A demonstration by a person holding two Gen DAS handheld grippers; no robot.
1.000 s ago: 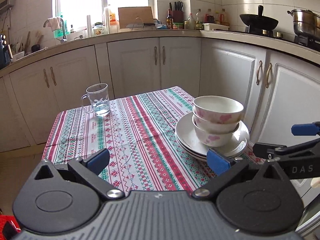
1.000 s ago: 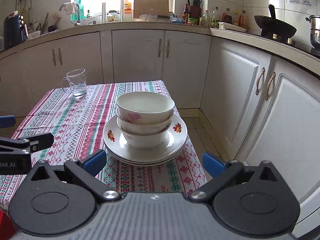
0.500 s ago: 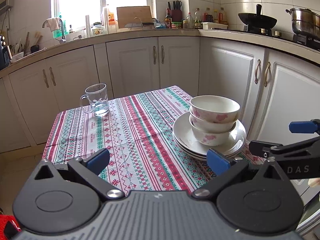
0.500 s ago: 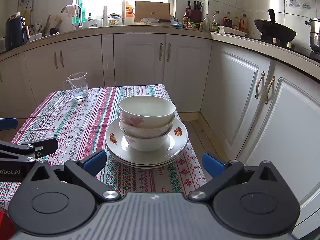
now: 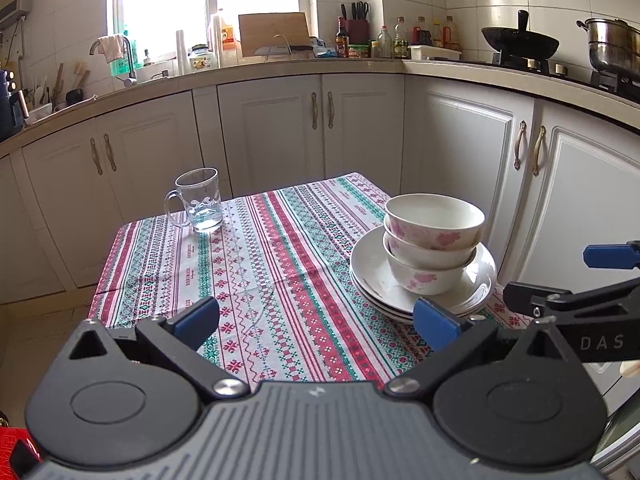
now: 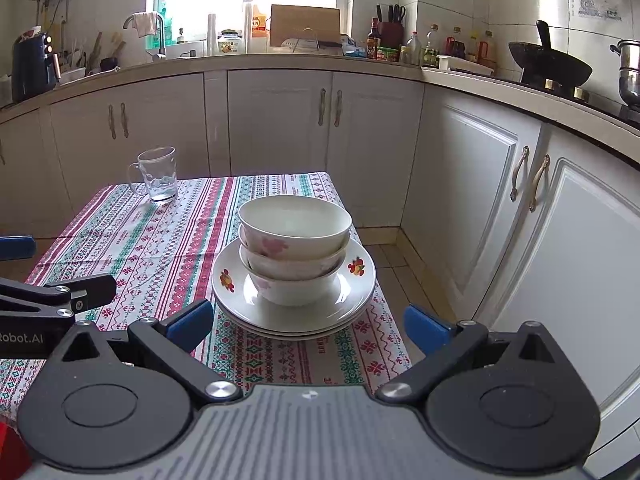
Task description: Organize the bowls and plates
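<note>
Three white bowls with pink flowers (image 5: 434,240) (image 6: 294,246) are nested on a stack of white plates (image 5: 368,268) (image 6: 232,292) near the right edge of the striped tablecloth (image 5: 260,272) (image 6: 160,240). My left gripper (image 5: 316,322) is open over the near part of the cloth, left of the stack and holding nothing. My right gripper (image 6: 306,326) is open just in front of the plates, with nothing between its fingers. Each gripper shows at the edge of the other's view.
A glass mug (image 5: 198,200) (image 6: 156,176) stands at the far left of the table. White cabinets (image 5: 460,152) close in behind and to the right. The counter holds a wok (image 5: 520,44), a steel pot (image 5: 612,48) and bottles.
Both grippers have drawn slightly back and up from the table, so the stack looks a little smaller and lower. The bowls, plates and mug have not moved.
</note>
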